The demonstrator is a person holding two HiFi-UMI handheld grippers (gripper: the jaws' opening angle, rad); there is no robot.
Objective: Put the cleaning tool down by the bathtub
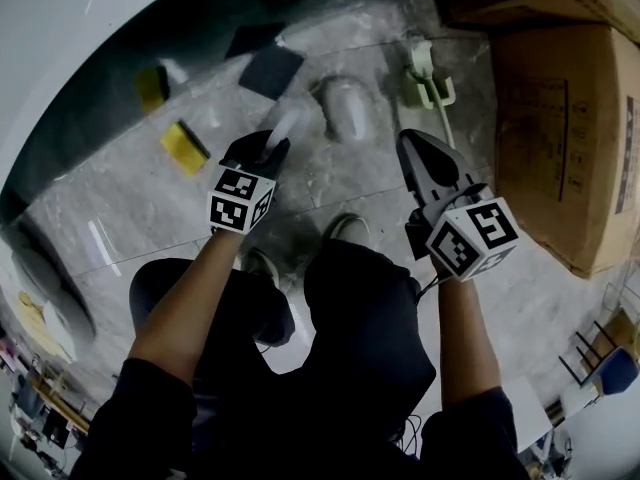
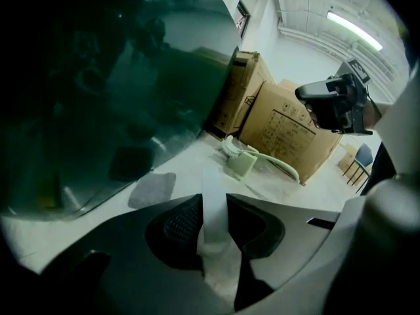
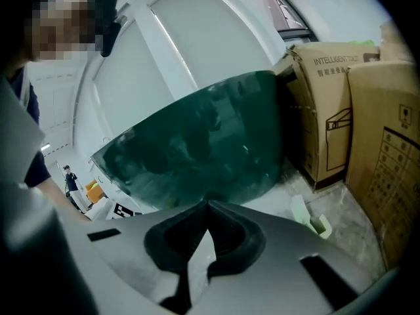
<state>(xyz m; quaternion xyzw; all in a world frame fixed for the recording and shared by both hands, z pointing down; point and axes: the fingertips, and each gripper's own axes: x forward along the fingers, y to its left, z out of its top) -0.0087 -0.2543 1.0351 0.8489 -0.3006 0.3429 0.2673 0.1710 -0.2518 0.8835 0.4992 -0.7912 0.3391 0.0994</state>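
The bathtub [image 1: 90,103] fills the upper left of the frame, with a sponge [image 1: 185,148] and a cloth [image 1: 270,71] on the floor [image 1: 330,183] just beside it. Cardboard boxes [image 1: 565,138] stand at the right. A long-handled tool [image 1: 425,78] lies on the floor just left of them, near top centre.

The cleaning tool [image 2: 211,182] is a pale, whitish strip of handle, standing upright and pinched in the left gripper [image 2: 213,209]. The bathtub [image 3: 197,149], glossy dark green outside, stands far left.

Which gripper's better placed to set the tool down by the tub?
Left. The left gripper grips the white handle, bathtub right ahead. The right gripper is shut and empty.
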